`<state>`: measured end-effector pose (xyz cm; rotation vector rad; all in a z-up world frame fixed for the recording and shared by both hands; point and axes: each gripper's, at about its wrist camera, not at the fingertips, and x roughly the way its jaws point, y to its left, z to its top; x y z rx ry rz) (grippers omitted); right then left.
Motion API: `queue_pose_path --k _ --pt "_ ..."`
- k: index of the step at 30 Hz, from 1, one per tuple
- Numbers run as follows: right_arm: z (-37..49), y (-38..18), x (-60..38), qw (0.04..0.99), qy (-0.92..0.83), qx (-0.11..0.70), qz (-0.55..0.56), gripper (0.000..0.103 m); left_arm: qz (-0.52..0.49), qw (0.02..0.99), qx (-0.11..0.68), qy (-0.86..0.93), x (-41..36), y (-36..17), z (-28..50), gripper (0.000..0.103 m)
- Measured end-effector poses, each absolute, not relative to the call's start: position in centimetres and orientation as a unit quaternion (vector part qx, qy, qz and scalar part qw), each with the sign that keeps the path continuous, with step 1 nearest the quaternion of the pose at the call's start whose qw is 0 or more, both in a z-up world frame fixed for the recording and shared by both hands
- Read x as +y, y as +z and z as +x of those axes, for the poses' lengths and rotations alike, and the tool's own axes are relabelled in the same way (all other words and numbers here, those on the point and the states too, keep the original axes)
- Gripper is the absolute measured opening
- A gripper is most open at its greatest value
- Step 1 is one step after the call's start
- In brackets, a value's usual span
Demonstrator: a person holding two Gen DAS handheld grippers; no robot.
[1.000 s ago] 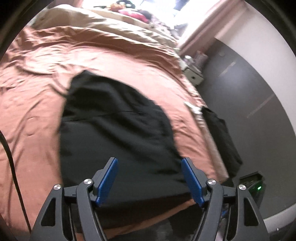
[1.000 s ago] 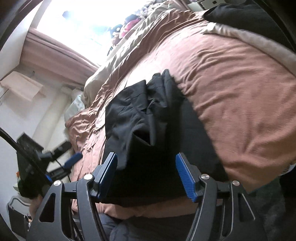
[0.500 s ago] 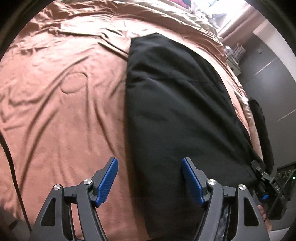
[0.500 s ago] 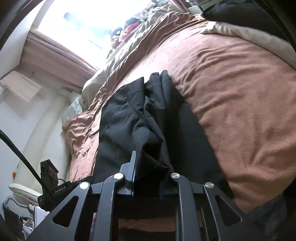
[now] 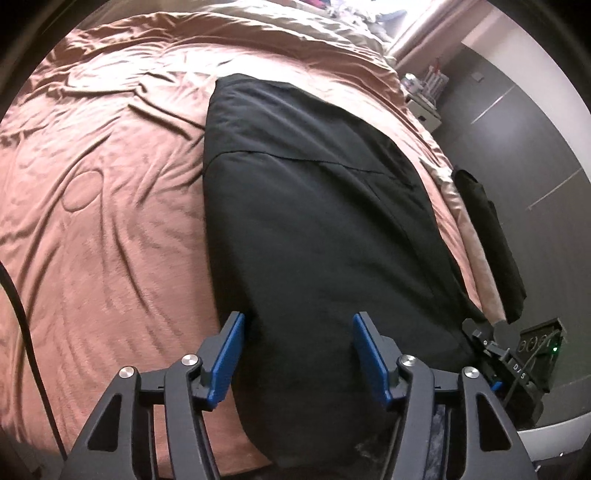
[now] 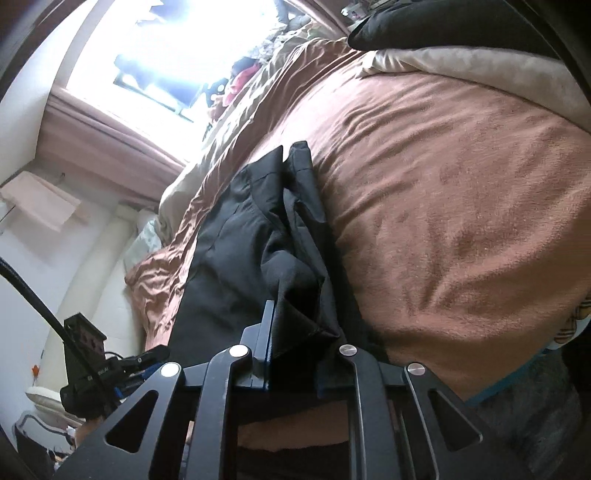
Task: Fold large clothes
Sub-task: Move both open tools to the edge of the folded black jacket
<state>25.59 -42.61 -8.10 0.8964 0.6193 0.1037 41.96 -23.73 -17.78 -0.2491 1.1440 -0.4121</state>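
A large black garment [image 5: 314, 221] lies lengthwise on a bed with a brown cover [image 5: 110, 184]. My left gripper [image 5: 298, 354] is open, its blue pads on either side of the garment's near end, which hangs over the bed edge. In the right wrist view the garment [image 6: 236, 240] stretches away, bunched along its right side. My right gripper [image 6: 291, 343] is shut on a fold of the garment's near edge. The right gripper also shows at the garment's right corner in the left wrist view [image 5: 491, 350].
Another black cloth [image 5: 487, 236] hangs over the bed's right side. A power strip with a green light [image 5: 543, 343] lies on the floor. A nightstand [image 5: 424, 99] stands at the far right. A beige blanket [image 6: 461, 70] and a dark pillow [image 6: 424, 26] lie behind. The other gripper [image 6: 110, 365] shows at left.
My right gripper has closed on the garment's near edge. My left gripper has swung over the bed and come in around the garment's near end, still open.
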Motion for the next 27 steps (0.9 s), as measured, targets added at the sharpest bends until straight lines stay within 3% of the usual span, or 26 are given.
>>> queue_pose_path --k 5,7,8,10,17,20,27 --pt "25.8 -9.5 -42.9 0.833 0.06 0.325 0.443 0.023 -0.111 0.811 0.543 -0.185 -23.8 -19.0 42.2 0.061" --pt "25.4 -9.2 -43.5 0.832 0.056 0.325 0.446 0.039 -0.11 0.811 0.543 -0.187 -23.7 -19.0 42.1 0.061" --pt "25.2 -8.7 -43.7 0.837 0.046 0.324 0.439 0.054 -0.112 0.811 0.543 -0.189 -23.6 -18.9 42.1 0.061" --pt "24.8 -7.5 -44.2 0.851 0.03 0.317 0.417 0.069 -0.115 0.811 0.542 -0.19 -23.3 -18.7 42.3 0.061" --pt "27.6 -4.2 -45.7 0.868 0.06 0.342 0.354 0.071 -0.132 0.816 0.533 -0.179 -21.8 -18.2 44.1 0.062" --pt "30.2 -3.5 -46.6 0.867 0.079 0.358 0.337 0.081 -0.142 0.817 0.532 -0.17 -21.0 -18.4 45.2 0.062" --pt "38.2 -3.6 -47.8 0.852 0.106 0.4 0.321 0.082 -0.169 0.814 0.535 -0.152 -19.5 -19.4 48.4 0.062"
